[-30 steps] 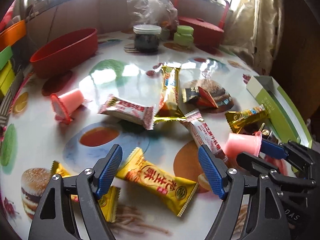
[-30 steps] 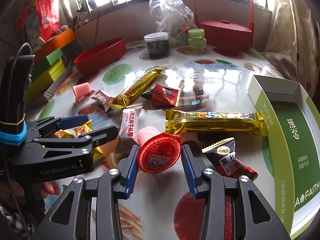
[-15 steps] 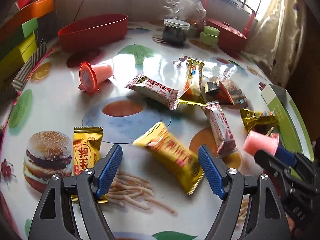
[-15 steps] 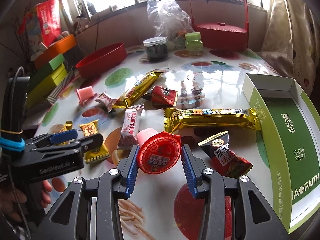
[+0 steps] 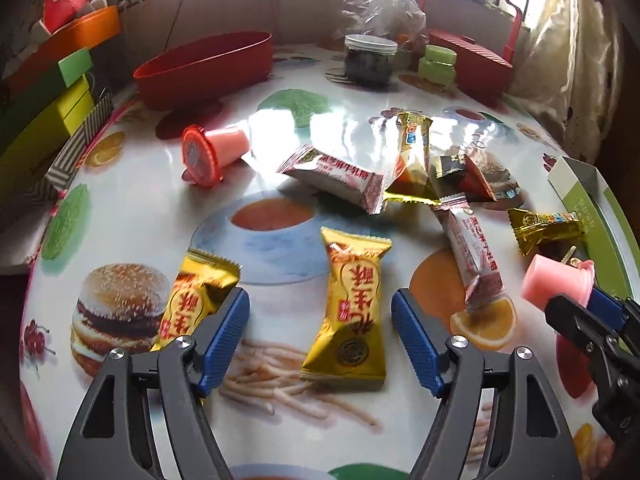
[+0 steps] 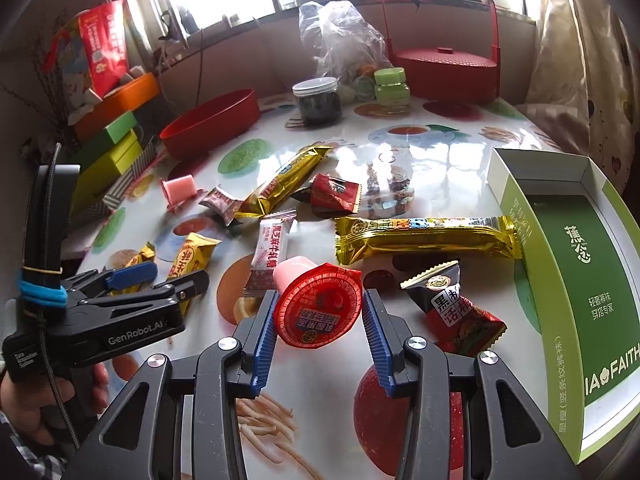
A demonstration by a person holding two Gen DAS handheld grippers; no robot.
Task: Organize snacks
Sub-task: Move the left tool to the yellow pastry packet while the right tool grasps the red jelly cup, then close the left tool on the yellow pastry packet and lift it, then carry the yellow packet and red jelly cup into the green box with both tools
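My right gripper (image 6: 318,320) is shut on a pink jelly cup (image 6: 316,304) with a red lid and holds it above the table; the cup also shows in the left wrist view (image 5: 558,282). My left gripper (image 5: 320,328) is open, with a yellow candy packet (image 5: 352,308) lying between its fingers on the table. A second yellow packet (image 5: 196,300) lies by the left finger. Another pink jelly cup (image 5: 212,152) lies on its side further back. Several more wrapped snacks (image 5: 416,168) lie mid-table.
An open green-and-white box (image 6: 568,264) stands at the right. A red oval bowl (image 5: 204,68), a dark jar (image 5: 370,60), a green jar (image 5: 438,64), a red lidded basket (image 6: 444,64) and a plastic bag (image 6: 340,40) stand at the back. Coloured boxes (image 6: 108,156) line the left edge.
My left gripper has swung left and come around the yellow packet, which now lies lengthwise between its fingers. My right gripper has risen slightly with the jelly cup.
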